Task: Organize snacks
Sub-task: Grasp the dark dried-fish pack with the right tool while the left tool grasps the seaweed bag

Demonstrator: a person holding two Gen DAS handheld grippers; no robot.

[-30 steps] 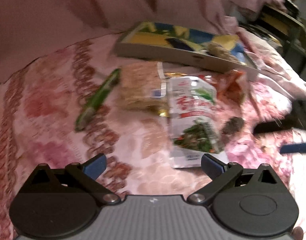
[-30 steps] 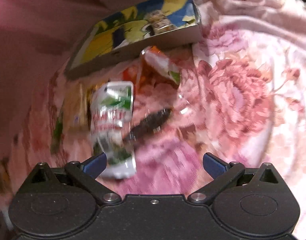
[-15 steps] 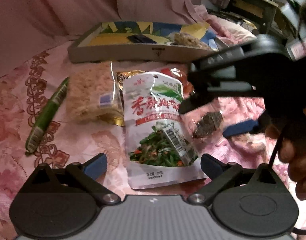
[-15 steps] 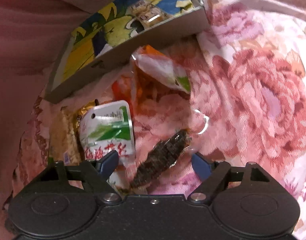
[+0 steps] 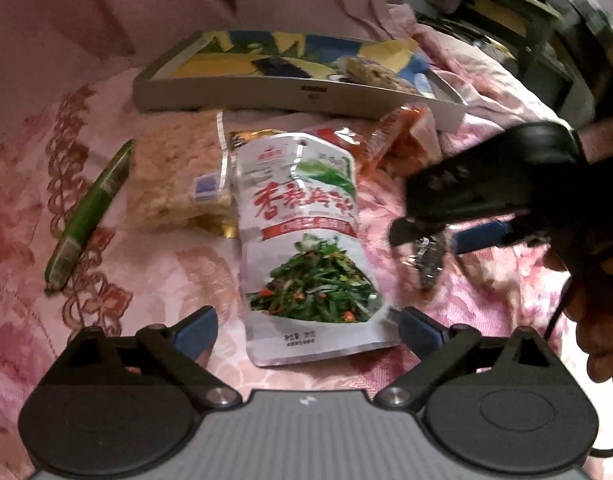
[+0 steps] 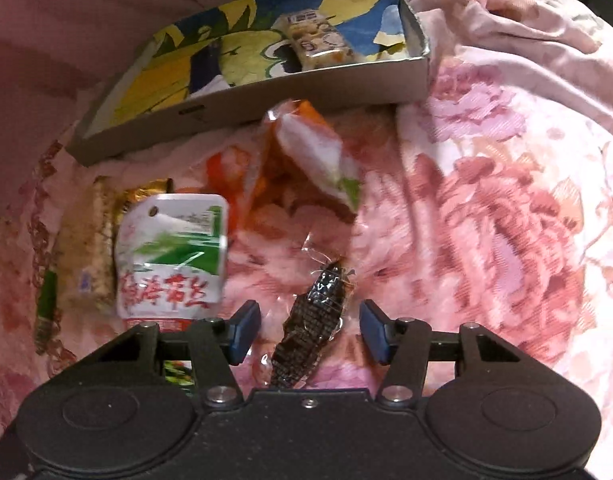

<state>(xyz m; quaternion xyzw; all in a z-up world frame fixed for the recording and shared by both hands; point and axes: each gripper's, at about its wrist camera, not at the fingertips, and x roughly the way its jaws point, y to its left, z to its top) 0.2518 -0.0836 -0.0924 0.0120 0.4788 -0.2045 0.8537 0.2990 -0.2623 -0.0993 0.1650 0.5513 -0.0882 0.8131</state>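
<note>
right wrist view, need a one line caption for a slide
Right tongs closing around a dark snack in clear wrap on the floral bedspread, pads not yet touching, cardboard tray behind.

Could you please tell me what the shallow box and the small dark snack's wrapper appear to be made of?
The shallow box looks like cardboard: flat grey matte walls, folded corners, a colourful printed liner inside. The small dark snack seems sealed in thin clear plastic film: glossy highlights, crinkled transparent ends, dark contents showing through.

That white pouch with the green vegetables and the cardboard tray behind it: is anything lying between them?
Yes. In the left wrist view, orange snack packets and a gold wrapper's edge lie between the white pouch and the tray.
</note>
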